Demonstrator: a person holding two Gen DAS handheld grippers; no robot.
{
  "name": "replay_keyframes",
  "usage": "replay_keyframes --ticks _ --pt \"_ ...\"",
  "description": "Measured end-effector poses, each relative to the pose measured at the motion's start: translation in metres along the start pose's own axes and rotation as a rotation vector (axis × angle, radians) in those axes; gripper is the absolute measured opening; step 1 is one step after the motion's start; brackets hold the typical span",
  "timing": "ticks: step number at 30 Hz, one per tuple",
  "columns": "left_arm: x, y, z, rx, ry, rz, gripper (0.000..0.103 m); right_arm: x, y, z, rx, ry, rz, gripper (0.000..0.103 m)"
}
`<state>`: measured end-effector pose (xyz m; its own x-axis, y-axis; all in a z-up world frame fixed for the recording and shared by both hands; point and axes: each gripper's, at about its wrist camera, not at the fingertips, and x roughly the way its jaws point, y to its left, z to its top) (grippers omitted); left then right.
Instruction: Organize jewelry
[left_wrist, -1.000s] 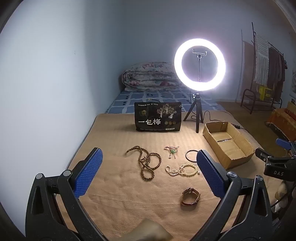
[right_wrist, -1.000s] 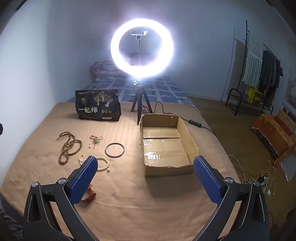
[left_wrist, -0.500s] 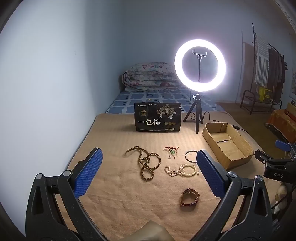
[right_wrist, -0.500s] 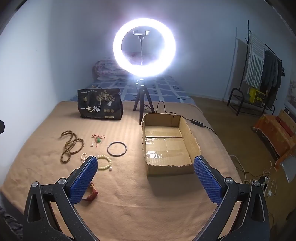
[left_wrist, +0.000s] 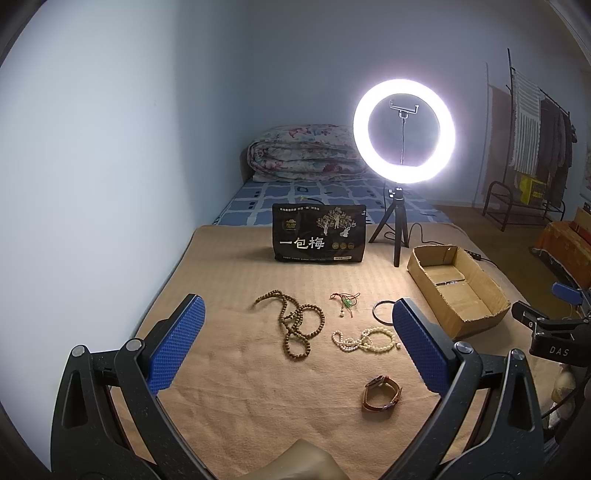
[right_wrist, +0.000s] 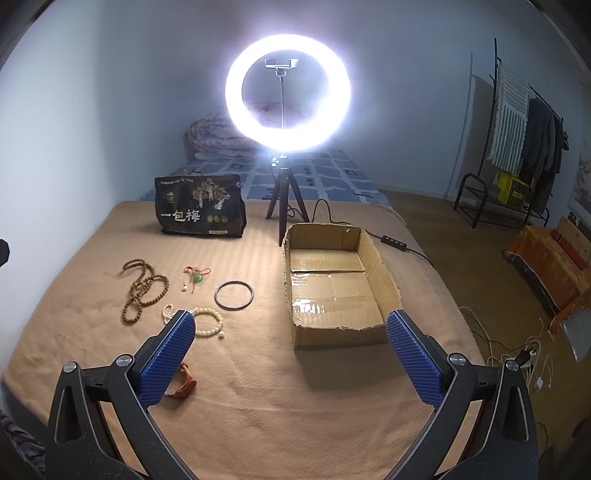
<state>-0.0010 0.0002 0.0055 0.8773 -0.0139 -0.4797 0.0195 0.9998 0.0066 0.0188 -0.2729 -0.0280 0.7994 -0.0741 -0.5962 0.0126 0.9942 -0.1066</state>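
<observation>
On the tan blanket lie a brown wooden bead string (left_wrist: 295, 326) (right_wrist: 142, 290), a red cord with a green pendant (left_wrist: 345, 301) (right_wrist: 195, 277), a black bangle (left_wrist: 382, 312) (right_wrist: 234, 294), a cream bead bracelet (left_wrist: 364, 339) (right_wrist: 207, 321) and a brown leather watch (left_wrist: 382, 392) (right_wrist: 183, 384). An open, empty cardboard box (left_wrist: 456, 290) (right_wrist: 338, 286) stands to their right. My left gripper (left_wrist: 295, 343) is open and empty above the jewelry's near side. My right gripper (right_wrist: 290, 350) is open and empty before the box.
A lit ring light on a tripod (left_wrist: 402, 133) (right_wrist: 286, 92) and a black printed bag (left_wrist: 319, 238) (right_wrist: 201, 212) stand behind the jewelry. A wall runs along the left. The blanket's right edge drops to a floor with cables (right_wrist: 517, 354).
Both views have shifted slightly; the right gripper has drifted a little toward the box and ring light. Nothing on the blanket has moved.
</observation>
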Motion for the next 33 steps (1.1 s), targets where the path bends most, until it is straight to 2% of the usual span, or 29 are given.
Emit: replay_keyframes --ticks 33 --pt "0.0008 0.0012 -0.001 -0.001 0.001 0.0 0.103 0.0007 -0.0028 -0.0025 0.006 0.01 0.005 0.103"
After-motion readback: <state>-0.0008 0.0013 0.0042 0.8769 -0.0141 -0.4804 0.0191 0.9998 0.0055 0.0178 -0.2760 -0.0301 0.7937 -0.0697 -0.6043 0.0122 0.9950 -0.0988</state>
